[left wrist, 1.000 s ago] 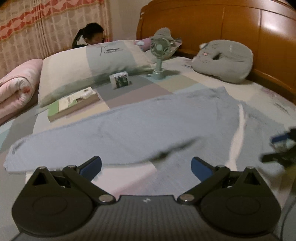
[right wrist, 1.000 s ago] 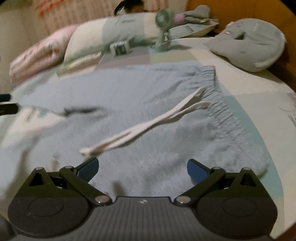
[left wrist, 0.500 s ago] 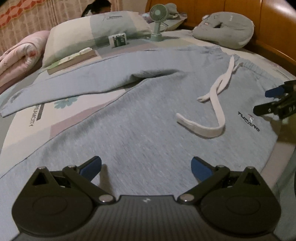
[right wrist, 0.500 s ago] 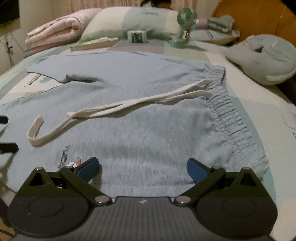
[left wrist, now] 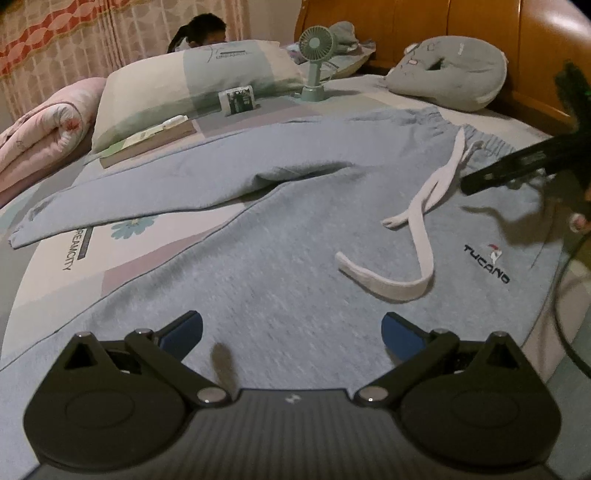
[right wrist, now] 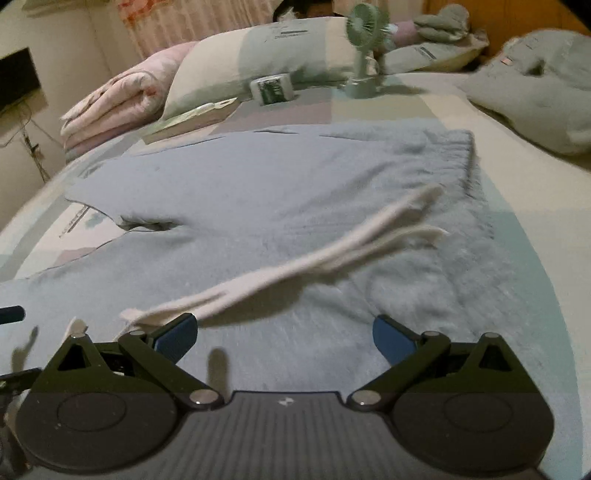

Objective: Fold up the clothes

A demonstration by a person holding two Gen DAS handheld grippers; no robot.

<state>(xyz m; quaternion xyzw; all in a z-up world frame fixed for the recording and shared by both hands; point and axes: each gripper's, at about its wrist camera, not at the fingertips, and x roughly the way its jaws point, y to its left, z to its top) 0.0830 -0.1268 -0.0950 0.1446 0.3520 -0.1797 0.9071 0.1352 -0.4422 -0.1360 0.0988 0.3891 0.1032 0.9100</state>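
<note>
Grey pants (left wrist: 295, 229) lying flat, legs running frame-left | left gripper (left wrist: 291, 330), right gripper (right wrist: 282, 334) both gaping, hovering at near edge

A wooden headboard (left wrist: 461, 33) backs the bed (left wrist: 55, 266), beside patterned curtains (left wrist: 74, 37), dimly lit.

drawstring (right wrist: 295, 266): blurred | sweatpants (left wrist: 277, 280): near leg cut off
</note>
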